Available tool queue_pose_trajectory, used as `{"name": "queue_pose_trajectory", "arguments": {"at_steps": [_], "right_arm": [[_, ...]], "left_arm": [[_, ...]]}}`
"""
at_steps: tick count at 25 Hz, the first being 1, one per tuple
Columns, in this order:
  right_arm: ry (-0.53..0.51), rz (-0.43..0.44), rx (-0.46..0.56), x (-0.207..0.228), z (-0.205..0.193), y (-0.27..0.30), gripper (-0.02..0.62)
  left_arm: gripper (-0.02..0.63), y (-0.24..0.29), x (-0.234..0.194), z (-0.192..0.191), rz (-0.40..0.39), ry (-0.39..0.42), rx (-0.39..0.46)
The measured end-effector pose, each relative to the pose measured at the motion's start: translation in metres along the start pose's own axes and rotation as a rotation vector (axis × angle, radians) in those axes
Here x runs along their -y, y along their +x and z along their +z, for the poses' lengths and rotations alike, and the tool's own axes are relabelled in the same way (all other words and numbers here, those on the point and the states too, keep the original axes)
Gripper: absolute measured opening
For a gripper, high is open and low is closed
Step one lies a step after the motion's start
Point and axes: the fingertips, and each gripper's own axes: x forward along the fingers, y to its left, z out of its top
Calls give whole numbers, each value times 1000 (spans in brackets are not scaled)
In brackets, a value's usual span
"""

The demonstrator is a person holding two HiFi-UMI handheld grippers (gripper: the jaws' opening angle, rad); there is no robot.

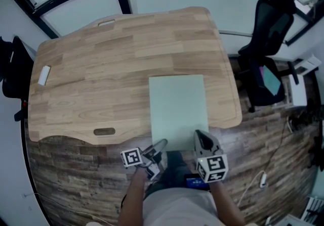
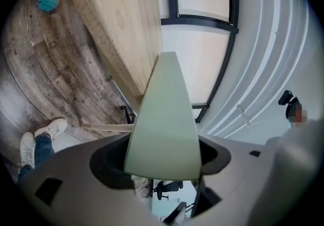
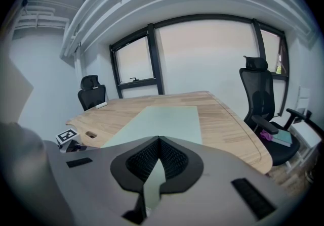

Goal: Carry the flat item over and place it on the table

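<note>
A: So, where's the green sheet [image 1: 178, 111]?
B: Flat on the surface [image 1: 101, 68], long axis running near-to-far. Right tool [image 1: 203, 138] pinches its near edge; left tool [image 1: 158, 146] gapes wide around the corner

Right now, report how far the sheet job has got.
Mostly done: the sheet lies flat on the table, near edge overhanging. In hand: the right gripper is clamped on that edge; the left gripper is open, jaws apart around the sheet. Left: release the right gripper and pull both clear.
</note>
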Motion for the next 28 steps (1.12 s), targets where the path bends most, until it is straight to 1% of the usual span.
{"name": "queue_pose_trajectory", "arguments": {"at_steps": [1, 4, 7, 13, 17, 22, 28], "right_arm": [[-3, 1, 1, 0, 2, 0, -5], [-4, 0, 5, 0, 3, -2, -5], [-5, 0, 5, 1, 4, -3, -5], [-5, 8, -1, 2, 0, -6, -5], [-7, 7, 3, 2, 2, -8, -5], [0, 4, -3, 4, -3, -11, -5], [1, 3, 2, 5, 0, -15, -5]], "left_arm": [[308, -1, -2, 0, 21, 11, -1], [313, -7, -12, 4, 105, 93, -14], [327, -11, -15, 9, 154, 177, -18], [333, -7, -7, 11, 171, 215, 0], [341, -6, -8, 9, 167, 202, 19], [350, -9, -8, 12, 232, 262, 20], [356, -11, -8, 15, 296, 330, 20]]}}
